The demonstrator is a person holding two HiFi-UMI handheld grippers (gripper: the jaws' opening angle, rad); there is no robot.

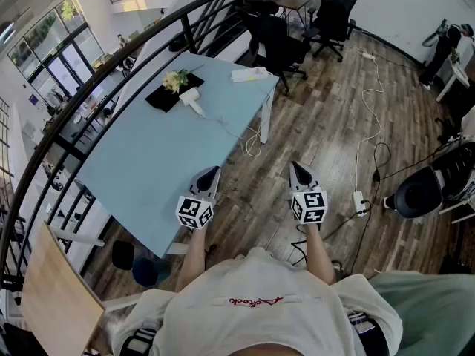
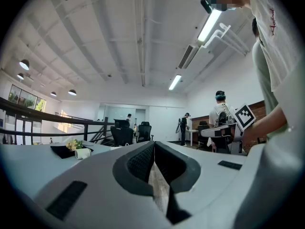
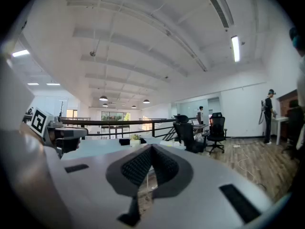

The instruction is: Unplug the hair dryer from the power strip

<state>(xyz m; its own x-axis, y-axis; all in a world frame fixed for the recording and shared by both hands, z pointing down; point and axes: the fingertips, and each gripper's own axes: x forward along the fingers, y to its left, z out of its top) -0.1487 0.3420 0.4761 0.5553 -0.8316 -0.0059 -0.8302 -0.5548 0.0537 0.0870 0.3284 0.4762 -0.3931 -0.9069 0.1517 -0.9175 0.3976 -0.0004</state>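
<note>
A white hair dryer (image 1: 191, 99) lies on the light blue table (image 1: 148, 176), beside a black mat with yellow flowers (image 1: 174, 84). Its white cord (image 1: 236, 130) runs across the top and loops over the table's right edge. A white power strip (image 1: 249, 73) rests at the far corner. My left gripper (image 1: 213, 172) and right gripper (image 1: 296, 167) hover side by side off the table's near end, both shut and empty, well short of the dryer. In the left gripper view the dryer (image 2: 83, 152) sits far ahead of the jaws (image 2: 153, 149). The right gripper (image 3: 151, 151) also shows closed pads.
Black office chairs (image 1: 282, 43) stand past the table's far end. A curved dark railing (image 1: 111, 69) runs along the left. White cables and another power strip (image 1: 359, 201) lie on the wooden floor to the right. People stand at the room's far side (image 2: 220, 113).
</note>
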